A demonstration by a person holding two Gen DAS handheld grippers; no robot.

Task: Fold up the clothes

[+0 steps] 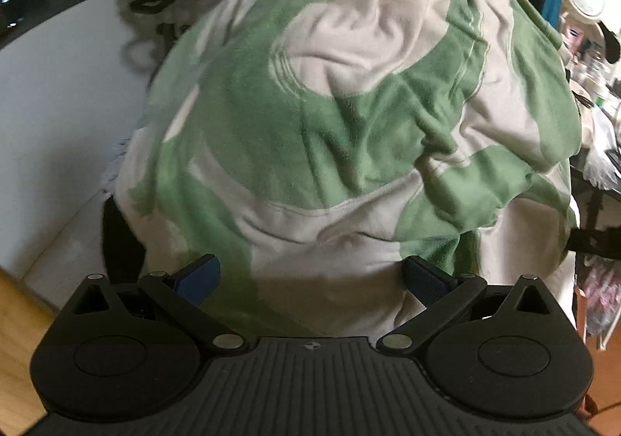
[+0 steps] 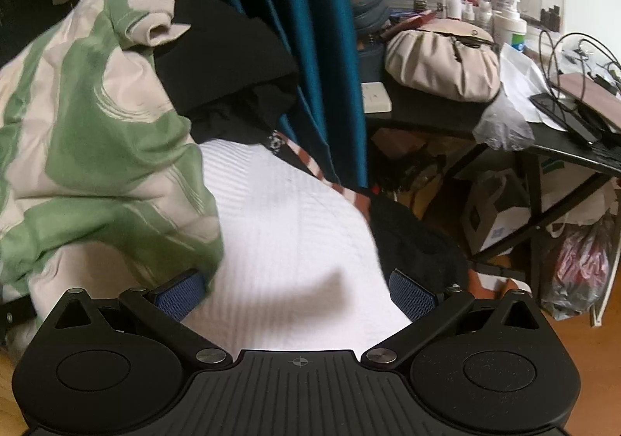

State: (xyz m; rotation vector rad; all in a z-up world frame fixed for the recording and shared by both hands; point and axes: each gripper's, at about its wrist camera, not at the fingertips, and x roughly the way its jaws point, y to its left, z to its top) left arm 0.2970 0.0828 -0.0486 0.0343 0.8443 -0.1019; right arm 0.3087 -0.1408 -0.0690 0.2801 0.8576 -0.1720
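Observation:
A cream garment with broad green brush-stroke patches (image 1: 349, 118) lies rumpled in a heap on a white bed and fills the left wrist view. My left gripper (image 1: 310, 281) hovers at its near edge, open, its blue pads spread wide and nothing between them. In the right wrist view the same garment (image 2: 97, 149) bulges at the left. My right gripper (image 2: 297, 296) is open over the white ribbed bedcover (image 2: 287, 226); its left pad (image 2: 180, 298) sits at the garment's lower edge, and I cannot tell if it touches.
Black clothes (image 2: 225, 59) and a striped strip (image 2: 330, 180) lie behind the garment, beside a teal curtain (image 2: 310, 28). A cluttered black desk (image 2: 427, 114) holding a beige bag (image 2: 442, 59), bottles and cables stands right, with bags and boxes (image 2: 578, 265) beneath. Wooden floor (image 1: 15, 319) lies below the bed.

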